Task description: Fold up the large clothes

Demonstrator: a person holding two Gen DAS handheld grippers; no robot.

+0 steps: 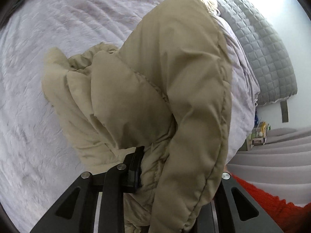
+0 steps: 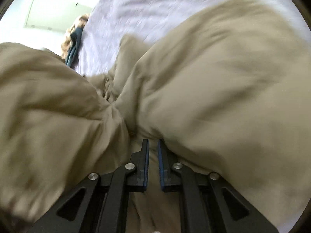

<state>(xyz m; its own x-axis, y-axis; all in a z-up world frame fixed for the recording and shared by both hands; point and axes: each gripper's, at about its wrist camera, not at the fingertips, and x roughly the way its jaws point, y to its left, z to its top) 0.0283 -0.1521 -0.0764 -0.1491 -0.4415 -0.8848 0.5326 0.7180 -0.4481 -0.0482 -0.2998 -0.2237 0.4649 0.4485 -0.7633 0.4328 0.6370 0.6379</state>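
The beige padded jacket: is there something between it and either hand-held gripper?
Nothing visible. The beige padded jacket is already pinched by the left hand-held gripper, one finger hidden under fabric. The right hand-held gripper also clamps a fold, above the lilac bedspread.

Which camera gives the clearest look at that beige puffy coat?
The left wrist view: the beige coat appears sharp, its quilted seams visible, draped over the lilac bedspread. The right wrist view shows it too close, blurred.

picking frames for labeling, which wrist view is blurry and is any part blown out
Right wrist view: motion blur smears the beige puffer jacket, though the right hand-held gripper stays sharp; the wall at top left is overexposed. Left wrist view: sharp on the jacket, with the bright wall at upper right washed out.
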